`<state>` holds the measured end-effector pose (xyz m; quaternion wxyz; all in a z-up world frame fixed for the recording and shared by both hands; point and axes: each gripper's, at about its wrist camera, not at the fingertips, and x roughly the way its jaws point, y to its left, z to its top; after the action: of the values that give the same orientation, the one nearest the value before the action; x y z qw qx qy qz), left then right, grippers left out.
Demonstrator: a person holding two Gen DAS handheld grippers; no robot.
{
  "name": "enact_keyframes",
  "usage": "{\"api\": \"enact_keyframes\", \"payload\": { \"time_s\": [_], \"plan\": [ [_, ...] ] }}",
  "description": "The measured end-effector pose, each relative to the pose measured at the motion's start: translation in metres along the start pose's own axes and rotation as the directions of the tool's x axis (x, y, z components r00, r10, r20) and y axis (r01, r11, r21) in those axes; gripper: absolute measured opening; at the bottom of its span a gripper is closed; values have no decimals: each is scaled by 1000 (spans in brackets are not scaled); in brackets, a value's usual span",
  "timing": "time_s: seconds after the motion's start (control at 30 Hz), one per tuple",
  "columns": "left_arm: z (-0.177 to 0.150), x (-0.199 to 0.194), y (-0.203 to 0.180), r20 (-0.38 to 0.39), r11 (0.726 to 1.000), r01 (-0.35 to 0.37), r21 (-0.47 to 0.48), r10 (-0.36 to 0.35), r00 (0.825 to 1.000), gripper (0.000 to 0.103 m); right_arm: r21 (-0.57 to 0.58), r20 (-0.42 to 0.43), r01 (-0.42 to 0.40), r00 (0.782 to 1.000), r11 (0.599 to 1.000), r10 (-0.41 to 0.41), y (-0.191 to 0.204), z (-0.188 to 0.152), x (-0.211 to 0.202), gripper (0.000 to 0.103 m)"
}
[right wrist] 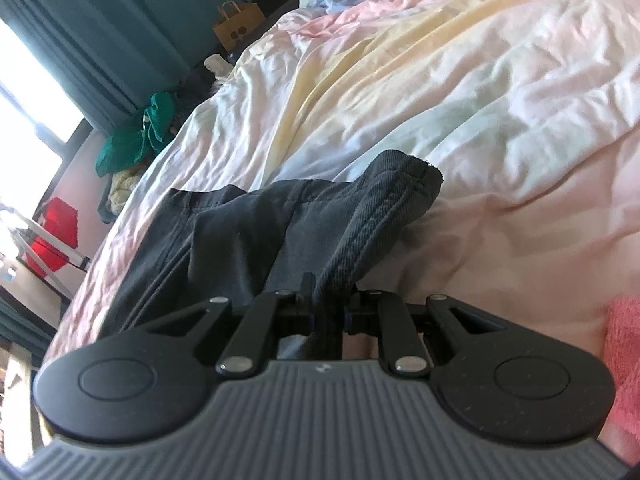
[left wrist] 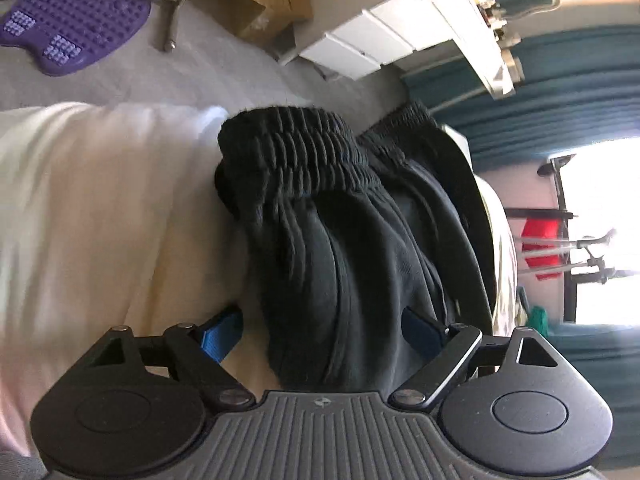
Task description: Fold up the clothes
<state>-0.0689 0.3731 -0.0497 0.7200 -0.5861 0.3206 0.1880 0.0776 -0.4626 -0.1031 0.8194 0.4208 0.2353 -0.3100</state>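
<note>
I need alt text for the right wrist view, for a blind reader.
The right gripper is shut on a hem of the dark garment, which lies on a pastel bedsheet. Teal curtains hang at far left.

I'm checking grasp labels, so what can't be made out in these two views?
- Left wrist view: the bunched black elastic-waist garment covers the left gripper fingertips; grip unclear.
- Right wrist view: the right gripper pads are hidden by the dark hem they pinch.
- Both views: garment's full shape is cut off.
</note>
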Motion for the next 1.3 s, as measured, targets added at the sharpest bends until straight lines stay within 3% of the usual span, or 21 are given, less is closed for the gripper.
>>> {"api": "enact_keyframes", "payload": {
  "time_s": [0.1, 0.2, 0.27, 0.37, 0.43, 0.5, 0.53, 0.57, 0.67, 0.77, 0.83, 0.87, 0.9, 1.03, 1.1, 1.17, 1.3],
  "plan": [
    [2, 6, -5, 6, 997, 73, 23, -73, 997, 80, 19, 37, -41, 999, 999, 40, 0, 1, -6, 16],
    [-3, 7, -14, -10, 971, 230, 66, -229, 973, 80, -34, 127, -82, 988, 996, 85, 12, 1, -16, 16],
    [-5, 10, -18, -25, 968, 236, 83, -234, 972, 80, -83, 176, -91, 979, 992, 104, 21, 0, -21, 16],
    [-4, 18, -16, -53, 978, 203, 57, -200, 978, 78, -79, 146, -49, 987, 996, 60, 20, 0, -11, 17],
    [-2, 26, -12, -70, 988, 151, 23, -149, 986, 68, -7, 88, -23, 996, 1000, 23, 7, 2, 2, 17],
    [0, 33, -6, -69, 992, 126, -13, -127, 990, 40, 86, 24, -2, 1000, 996, 0, -10, 4, 14, 17],
    [0, 33, -5, -62, 993, 119, -18, -119, 991, 35, 135, -2, 3, 1000, 991, -3, -20, 5, 19, 15],
    [-1, 32, -4, -54, 993, 114, -22, -115, 992, 23, 181, -21, -8, 1000, 983, 12, -30, 4, 24, 14],
    [0, 24, -5, -31, 986, 168, -15, -169, 985, 12, 279, -20, -84, 995, 957, 93, -47, 5, 25, 8],
    [-1, 7, -7, 11, 961, 275, -1, -275, 961, 9, 262, 55, -158, 987, 952, 149, -41, 6, 5, 7],
    [-4, -6, -6, 27, 912, 410, -6, -410, 912, 8, 203, 141, -231, 969, 952, 205, -29, 7, -19, 7],
    [-5, -13, -5, 33, 879, 478, -3, -477, 878, 7, 181, 165, -248, 962, 952, 219, -25, 7, -27, 7],
    [-6, -21, -6, 41, 868, 495, 31, -496, 867, 7, 174, 168, -245, 962, 954, 216, -25, 7, -29, 7],
    [-9, -33, -8, 49, 862, 504, 47, -506, 861, 7, 143, 179, -231, 962, 962, 204, -25, 9, -39, 7],
    [-7, -32, -17, 38, 878, 476, 53, -479, 877, 7, 128, 185, -224, 963, 966, 199, -25, 10, -44, 7],
    [-9, -35, -35, 34, 883, 454, 122, -460, 887, 7, 113, 190, -217, 963, 970, 193, -24, 11, -48, 7],
    [-22, -50, -70, 52, 844, 472, 254, -499, 865, 7, 27, 234, -236, 946, 971, 223, -7, 14, -60, 7]
  ]
}}
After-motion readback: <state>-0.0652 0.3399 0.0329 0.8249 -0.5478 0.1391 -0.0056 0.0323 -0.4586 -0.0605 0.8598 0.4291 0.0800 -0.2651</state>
